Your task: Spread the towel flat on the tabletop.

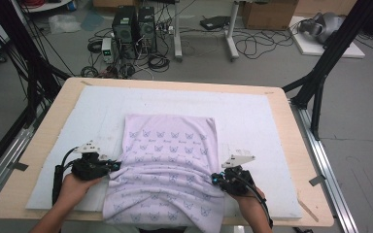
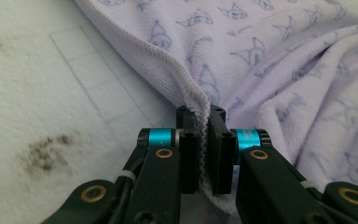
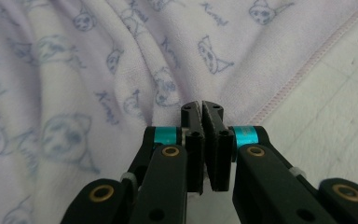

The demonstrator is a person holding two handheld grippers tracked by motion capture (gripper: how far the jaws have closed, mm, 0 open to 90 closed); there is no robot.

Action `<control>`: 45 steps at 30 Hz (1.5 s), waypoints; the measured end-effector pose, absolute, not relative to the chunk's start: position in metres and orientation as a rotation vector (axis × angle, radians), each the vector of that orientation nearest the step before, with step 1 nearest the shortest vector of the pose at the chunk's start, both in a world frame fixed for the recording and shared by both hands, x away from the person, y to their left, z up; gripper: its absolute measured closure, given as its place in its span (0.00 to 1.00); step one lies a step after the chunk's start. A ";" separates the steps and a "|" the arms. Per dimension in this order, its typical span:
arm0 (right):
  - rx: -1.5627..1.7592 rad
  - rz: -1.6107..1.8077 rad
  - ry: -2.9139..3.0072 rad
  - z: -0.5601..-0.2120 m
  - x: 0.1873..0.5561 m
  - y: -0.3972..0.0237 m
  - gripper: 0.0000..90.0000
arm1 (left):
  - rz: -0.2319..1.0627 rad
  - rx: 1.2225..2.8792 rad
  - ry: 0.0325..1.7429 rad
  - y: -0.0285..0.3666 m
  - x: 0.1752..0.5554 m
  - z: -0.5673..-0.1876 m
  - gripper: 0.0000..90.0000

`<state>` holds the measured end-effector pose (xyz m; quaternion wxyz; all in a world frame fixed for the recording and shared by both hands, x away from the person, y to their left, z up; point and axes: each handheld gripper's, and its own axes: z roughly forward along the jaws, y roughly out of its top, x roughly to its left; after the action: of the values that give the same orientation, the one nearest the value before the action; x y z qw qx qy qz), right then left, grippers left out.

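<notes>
Lilac cloth (image 1: pixel 167 160), edges pinched in left tongs (image 2: pixel 204 140) and right tongs (image 3: pixel 201 140).

The soft pale-lilac knitted cloth (image 1: pixel 167 160) carries a repeating print of small blue-grey cat faces and script words. The flat foam mat (image 1: pixel 252 114) under it is whitish-blue with dark smudges, and the wooden tabletop (image 1: pixel 291 145) is light tan. The jaws are black with turquoise bands.
</notes>
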<state>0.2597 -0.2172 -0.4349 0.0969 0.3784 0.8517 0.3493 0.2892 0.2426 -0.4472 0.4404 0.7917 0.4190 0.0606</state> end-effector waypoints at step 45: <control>1.203 1.176 2.298 -0.428 0.288 -0.229 0.54 | 0.541 2.000 1.145 0.211 0.447 -0.447 0.95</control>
<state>0.2876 -0.2294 -0.4279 0.1466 0.4179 0.7982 0.4084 0.4469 0.2107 -0.4474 0.3775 0.7824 0.4479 0.2117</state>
